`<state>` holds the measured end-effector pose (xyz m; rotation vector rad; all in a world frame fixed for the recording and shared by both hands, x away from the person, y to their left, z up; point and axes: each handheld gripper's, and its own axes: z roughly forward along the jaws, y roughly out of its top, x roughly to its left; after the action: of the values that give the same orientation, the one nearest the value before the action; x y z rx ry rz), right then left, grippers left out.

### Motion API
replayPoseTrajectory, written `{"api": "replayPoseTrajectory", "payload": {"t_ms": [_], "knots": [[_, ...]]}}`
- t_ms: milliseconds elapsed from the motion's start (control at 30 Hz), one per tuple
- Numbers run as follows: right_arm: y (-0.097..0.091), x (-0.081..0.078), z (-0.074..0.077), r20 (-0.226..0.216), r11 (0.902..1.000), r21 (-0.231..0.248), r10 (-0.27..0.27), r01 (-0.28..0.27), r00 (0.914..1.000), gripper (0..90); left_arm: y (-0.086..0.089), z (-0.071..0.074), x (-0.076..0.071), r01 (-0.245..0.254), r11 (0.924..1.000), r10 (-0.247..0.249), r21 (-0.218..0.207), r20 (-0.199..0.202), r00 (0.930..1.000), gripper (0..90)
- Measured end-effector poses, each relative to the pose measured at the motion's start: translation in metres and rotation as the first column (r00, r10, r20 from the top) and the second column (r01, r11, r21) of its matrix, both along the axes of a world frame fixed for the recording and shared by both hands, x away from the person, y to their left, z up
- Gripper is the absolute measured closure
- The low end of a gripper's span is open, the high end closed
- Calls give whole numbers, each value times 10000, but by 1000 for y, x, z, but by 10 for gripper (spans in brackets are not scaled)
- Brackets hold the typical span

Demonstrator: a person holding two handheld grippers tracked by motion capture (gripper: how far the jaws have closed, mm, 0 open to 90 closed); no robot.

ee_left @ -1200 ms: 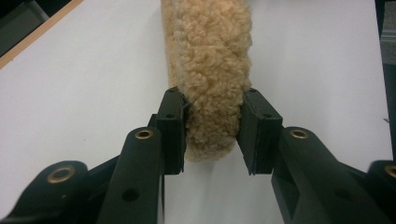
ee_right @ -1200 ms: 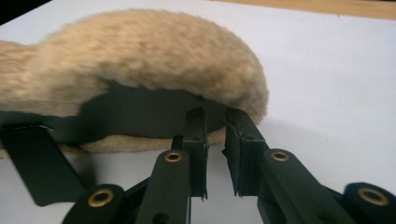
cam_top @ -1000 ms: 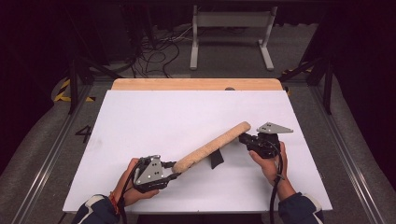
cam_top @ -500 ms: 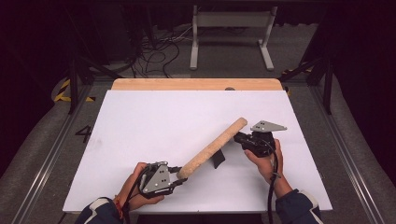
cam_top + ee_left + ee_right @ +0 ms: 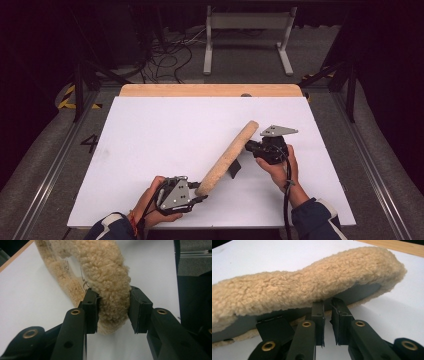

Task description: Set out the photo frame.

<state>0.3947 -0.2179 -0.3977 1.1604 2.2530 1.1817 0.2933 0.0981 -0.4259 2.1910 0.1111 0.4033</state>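
White table [image 5: 150, 130]: both grippers' jaws clamp the fleece cover [image 5: 227, 157], one per end.

Single digit "4" [image 5: 90, 143] was marked on grey floor [image 5: 45, 165], at 9 o'clock from white table sheet [image 5: 165, 130]. Dark scribbles on inner lining of fleece cover [image 5: 110, 272] were too blurred to read.

Black tongs [image 5: 200, 196], brass rivets, grey plate; navy sleeves [image 5: 314, 220].
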Motion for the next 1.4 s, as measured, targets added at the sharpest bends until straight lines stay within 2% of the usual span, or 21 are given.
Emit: {"api": "replayPoseTrajectory", "payload": {"t_ms": [67, 133, 233, 333, 467, 633, 733, 833, 967, 1033, 1100, 1200, 1233, 1400], "knots": [[2, 1, 2, -158, 10000, 25, 94, -93, 9998, 794, -1, 0, -1, -10, 10000, 10, 6, -45, 10000, 633], [3, 2, 4, -348, 9996, 221, 155, -148, 9993, 729, -4, 0, -1, 28, 10000, -29, -82, -69, 10000, 630], [7, 0, 7, -194, 9999, 14, 168, -168, 9997, 706, -6, -1, -2, 78, 9999, -79, -92, -114, 9999, 629], [5, -5, 10, -548, 9970, 689, 388, -350, 9977, 696, -7, -1, -1, 99, 9998, -103, -158, -224, 9997, 628], [1, -17, 19, -735, 9864, 1187, 1230, -1138, 9897, 662, -8, -1, -1, 100, 9997, -107, -213, -340, 9994, 629], [13, -26, 27, -1309, 9792, 1449, 1614, -1422, 9782, 493, -10, -2, -1, 227, 9993, -239, -284, -433, 9988, 628], [22, -24, 28, -1765, 9754, 1809, 1580, -1258, 9715, 375, -14, -3, -3, 238, 9995, -247, -227, -402, 9989, 621], [30, -19, 28, -2212, 9784, 1856, 1314, -906, 9663, 313, -17, -3, -3, 302, 9992, -312, -244, -432, 9986, 614], [36, -10, 27, -2888, 9796, 2008, 549, 44, 9558, 256, -22, -5, -3, 433, 9986, -446, -295, -460, 9979, 616], [40, -7, 27, -3031, 9818, 1871, 247, 341, 9526, 247, -25, -5, -4, 471, 9984, -486, -313, -471, 9977, 616], [46, -3, 25, -3299, 9857, 1611, 67, 493, 9440, 248, -29, -5, -4, 547, 9982, -558, -248, -438, 9975, 615], [55, 5, 19, -3810, 9891, 1261, -224, 759, 9243, 257, -33, -6, -3, 580, 9980, -591, -263, -427, 9973, 610], [57, 7, 17, -3874, 9896, 1174, -312, 829, 9214, 257, -33, -6, -2, 605, 9978, -616, -266, -449, 9971, 607], [57, 12, 16, -4312, 9933, 993, -99, 584, 9022, 292, -26, -6, -1, 820, 9961, -837, -311, -577, 9948, 601]]}}
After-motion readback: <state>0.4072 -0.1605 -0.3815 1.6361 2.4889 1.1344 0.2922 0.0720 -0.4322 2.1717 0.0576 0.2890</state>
